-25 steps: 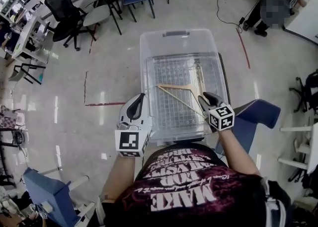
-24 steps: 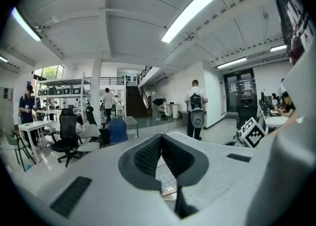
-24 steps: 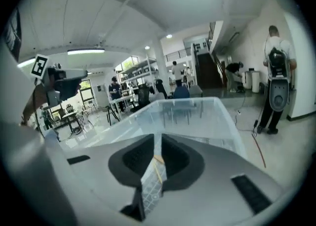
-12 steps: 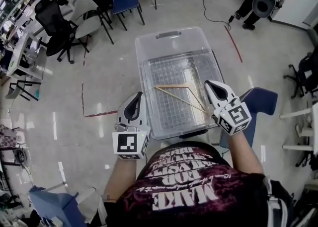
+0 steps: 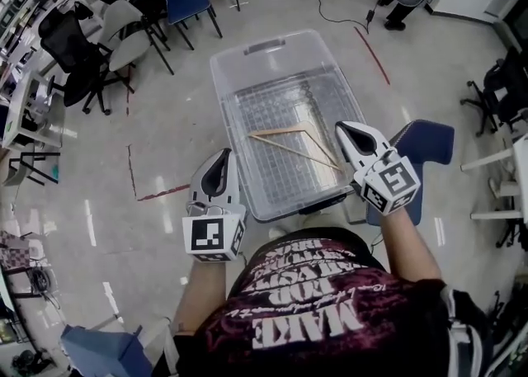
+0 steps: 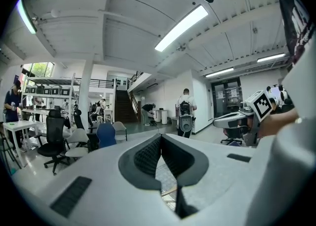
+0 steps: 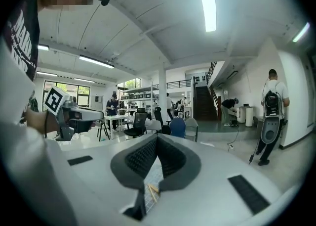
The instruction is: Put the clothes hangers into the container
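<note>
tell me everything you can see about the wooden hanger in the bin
The wooden hanger is a pale, thin-barred triangle lying flat on the gridded floor of the clear plastic container, in its near right part. No hook can be made out. Only the floor seems to touch it; the right gripper, shut and empty, is by its near corner.

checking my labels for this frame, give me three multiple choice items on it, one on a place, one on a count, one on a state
1. Where does the wooden hanger lie?
A on the floor
B inside the clear plastic container
C on a chair

2. How many hangers are in the container?
A one
B three
C five

3. How do the right gripper's jaws stand?
A wide apart
B shut on the hanger
C shut, holding nothing

Answers: B, it rests on the container's gridded bottom; A, a single wooden triangle shows; C, the pads meet with nothing between them.
</note>
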`<action>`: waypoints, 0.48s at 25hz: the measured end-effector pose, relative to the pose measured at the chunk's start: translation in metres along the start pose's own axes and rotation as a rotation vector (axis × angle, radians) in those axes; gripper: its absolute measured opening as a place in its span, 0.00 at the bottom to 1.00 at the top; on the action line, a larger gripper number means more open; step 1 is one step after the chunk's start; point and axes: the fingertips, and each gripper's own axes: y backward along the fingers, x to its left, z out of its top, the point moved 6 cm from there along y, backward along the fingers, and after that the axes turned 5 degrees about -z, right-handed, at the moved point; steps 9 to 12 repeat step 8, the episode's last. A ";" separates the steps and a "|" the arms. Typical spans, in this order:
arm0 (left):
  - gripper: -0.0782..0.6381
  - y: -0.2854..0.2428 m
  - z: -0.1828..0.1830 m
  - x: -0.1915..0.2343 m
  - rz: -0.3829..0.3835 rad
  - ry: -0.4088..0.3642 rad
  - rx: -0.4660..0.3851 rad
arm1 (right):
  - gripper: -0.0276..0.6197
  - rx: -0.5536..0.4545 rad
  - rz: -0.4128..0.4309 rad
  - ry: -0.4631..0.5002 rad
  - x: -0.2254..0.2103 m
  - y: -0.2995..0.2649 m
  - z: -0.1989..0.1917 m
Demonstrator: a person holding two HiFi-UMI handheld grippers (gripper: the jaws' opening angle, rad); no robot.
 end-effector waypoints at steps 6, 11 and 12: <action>0.12 -0.001 -0.005 -0.011 -0.042 -0.014 -0.002 | 0.05 -0.002 -0.015 0.006 0.006 0.014 -0.001; 0.12 -0.001 -0.006 -0.014 -0.050 -0.016 -0.001 | 0.05 -0.005 -0.016 0.006 0.007 0.018 -0.001; 0.12 -0.001 -0.006 -0.014 -0.050 -0.016 -0.001 | 0.05 -0.005 -0.016 0.006 0.007 0.018 -0.001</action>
